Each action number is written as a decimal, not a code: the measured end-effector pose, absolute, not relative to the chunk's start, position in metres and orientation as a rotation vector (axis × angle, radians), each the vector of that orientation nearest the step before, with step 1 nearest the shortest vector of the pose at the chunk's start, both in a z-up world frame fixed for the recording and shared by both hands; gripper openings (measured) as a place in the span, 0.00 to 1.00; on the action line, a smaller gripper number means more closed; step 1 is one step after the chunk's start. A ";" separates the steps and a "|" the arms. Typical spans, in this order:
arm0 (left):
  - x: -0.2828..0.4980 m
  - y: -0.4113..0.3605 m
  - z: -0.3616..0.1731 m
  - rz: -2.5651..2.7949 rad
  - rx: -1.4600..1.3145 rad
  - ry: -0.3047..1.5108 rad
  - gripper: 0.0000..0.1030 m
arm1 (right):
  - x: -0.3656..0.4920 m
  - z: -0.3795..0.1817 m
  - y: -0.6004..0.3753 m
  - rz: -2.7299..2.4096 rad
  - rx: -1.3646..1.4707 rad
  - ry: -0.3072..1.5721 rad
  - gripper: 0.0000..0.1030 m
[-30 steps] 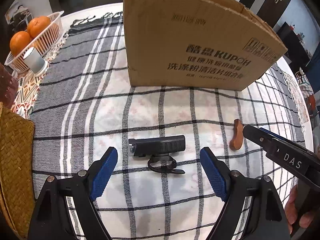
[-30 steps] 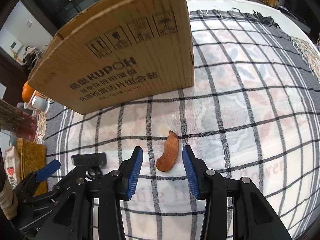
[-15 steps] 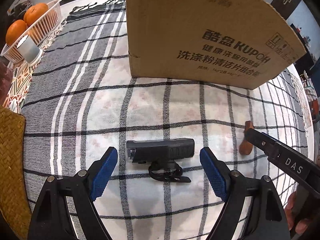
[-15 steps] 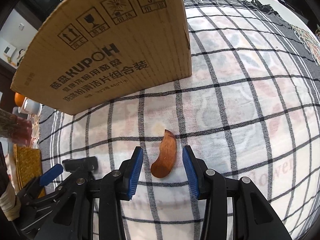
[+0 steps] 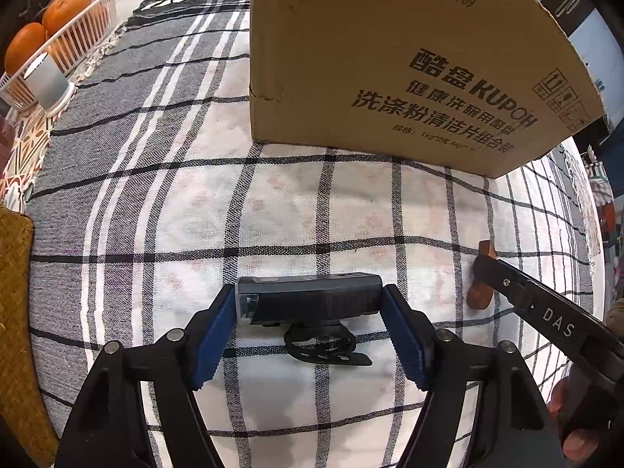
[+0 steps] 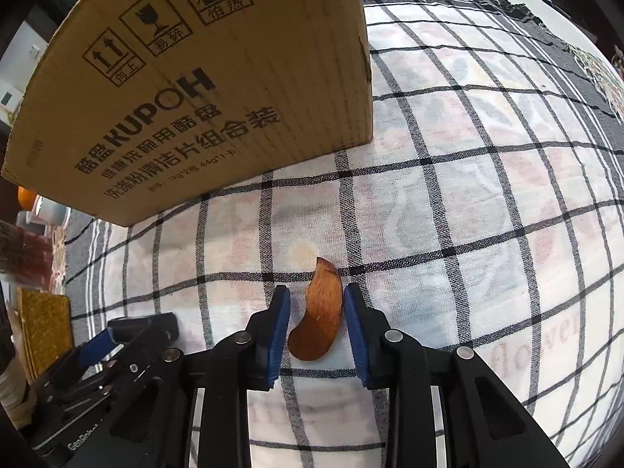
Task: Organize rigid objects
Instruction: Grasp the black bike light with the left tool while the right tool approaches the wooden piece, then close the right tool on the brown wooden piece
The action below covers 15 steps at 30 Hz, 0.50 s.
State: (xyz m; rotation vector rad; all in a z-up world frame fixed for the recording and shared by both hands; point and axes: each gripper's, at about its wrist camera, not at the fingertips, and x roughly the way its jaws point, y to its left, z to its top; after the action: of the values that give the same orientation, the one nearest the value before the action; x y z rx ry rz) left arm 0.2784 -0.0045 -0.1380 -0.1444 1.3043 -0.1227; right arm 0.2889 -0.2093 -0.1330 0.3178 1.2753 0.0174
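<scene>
A black bike light (image 5: pixel 312 298) with a strap mount lies on the checked tablecloth. My left gripper (image 5: pixel 308 304) has closed on its two ends, with both blue pads touching it. A curved brown wooden piece (image 6: pixel 319 312) lies on the cloth between the pads of my right gripper (image 6: pixel 316 304). The right pad touches it and the left pad stands a little apart. The wooden piece also shows in the left wrist view (image 5: pixel 480 288), partly hidden behind the right gripper. The bike light shows in the right wrist view (image 6: pixel 148 323) at the lower left.
A big cardboard box (image 5: pixel 390 58) stands on the cloth just beyond both objects; it also shows in the right wrist view (image 6: pixel 202 89). A white basket of oranges (image 5: pixel 58 46) and a small white cup (image 5: pixel 46 80) sit at the far left. A woven mat (image 5: pixel 15 312) lies at the left edge.
My left gripper moved forward and closed onto the bike light. My right gripper moved forward around the wooden piece and narrowed. The box looms closer.
</scene>
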 end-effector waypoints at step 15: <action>0.261 -0.006 -0.118 -0.118 -0.117 1.243 0.71 | 0.271 -0.112 -0.202 0.039 0.269 1.210 0.21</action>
State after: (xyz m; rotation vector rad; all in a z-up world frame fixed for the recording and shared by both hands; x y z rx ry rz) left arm 0.2607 -0.0056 -0.1182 -0.1167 1.2432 -0.1182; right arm 0.2714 -0.2023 -0.1116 0.2692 1.2100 0.0392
